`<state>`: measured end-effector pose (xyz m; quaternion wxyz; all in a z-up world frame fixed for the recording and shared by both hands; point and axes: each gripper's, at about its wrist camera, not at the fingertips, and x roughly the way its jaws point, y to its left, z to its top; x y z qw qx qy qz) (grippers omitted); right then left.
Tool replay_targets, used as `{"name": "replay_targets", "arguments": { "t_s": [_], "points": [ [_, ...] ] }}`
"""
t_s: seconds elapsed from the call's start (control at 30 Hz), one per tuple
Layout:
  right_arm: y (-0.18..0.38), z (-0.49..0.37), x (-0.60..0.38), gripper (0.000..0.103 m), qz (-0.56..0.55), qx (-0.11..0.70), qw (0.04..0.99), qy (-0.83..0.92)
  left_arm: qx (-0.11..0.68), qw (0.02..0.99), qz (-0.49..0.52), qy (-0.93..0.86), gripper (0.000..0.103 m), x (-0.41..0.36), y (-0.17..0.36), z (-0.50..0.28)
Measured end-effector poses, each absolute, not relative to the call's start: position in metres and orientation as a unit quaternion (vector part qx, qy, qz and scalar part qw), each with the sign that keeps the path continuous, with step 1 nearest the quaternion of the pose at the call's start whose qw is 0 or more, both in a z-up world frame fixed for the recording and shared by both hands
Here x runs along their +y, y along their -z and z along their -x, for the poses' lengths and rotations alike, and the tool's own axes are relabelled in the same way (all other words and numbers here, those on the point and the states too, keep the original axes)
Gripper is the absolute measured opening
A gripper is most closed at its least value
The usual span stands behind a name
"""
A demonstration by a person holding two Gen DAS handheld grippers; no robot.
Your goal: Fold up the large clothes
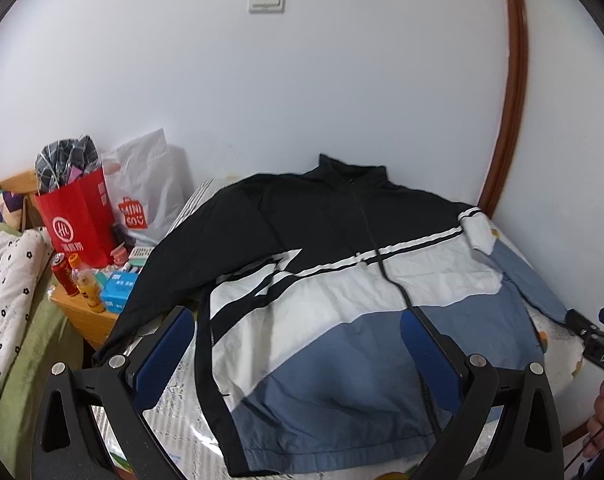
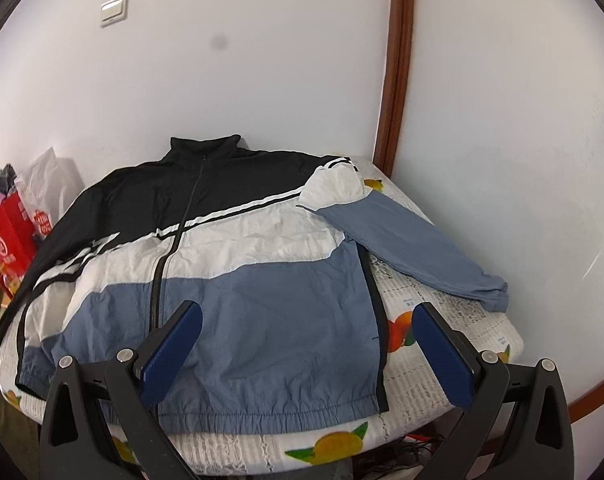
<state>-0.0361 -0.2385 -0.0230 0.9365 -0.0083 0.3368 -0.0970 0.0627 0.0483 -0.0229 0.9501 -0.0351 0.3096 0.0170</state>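
Fruit-print tbl (image 2: 454, 320), jacket (image 2: 237, 280) flat on it

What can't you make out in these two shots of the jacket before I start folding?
- Jacket black sleeve's cuff: left wrist view, it drops off the table edge behind the left gripper; right wrist view, cut off at the left edge.
- Hem, near corner: right wrist view, behind the right gripper.
- Labels on the boxes beside the red bag: too small.
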Motion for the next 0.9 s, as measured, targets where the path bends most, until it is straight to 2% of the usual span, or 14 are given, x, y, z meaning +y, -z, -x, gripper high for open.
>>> {"name": "replay_targets", "arguments": {
  "t_s": [0.5, 0.73, 0.9],
  "points": [
    [0.064, -0.02, -0.274, 0.102, -0.076, 0.352, 0.929, 0.084, 0.364, 0.927, 0.056, -0.065, 0.103, 0.117, 0.078, -0.119],
    [0.077, -0.041, -0.255, 0.091, -0.047, 0.355, 0.93, 0.081, 0.382, 0.918, 0.061, -0.09, 0.099, 0.148, 0.1, -0.135],
    [0.089, -0.055, -0.237, 0.087, -0.017, 0.365, 0.927, 0.082, 0.389, 0.913, 0.061, -0.108, 0.095, 0.166, 0.112, -0.145]
  ]
}}
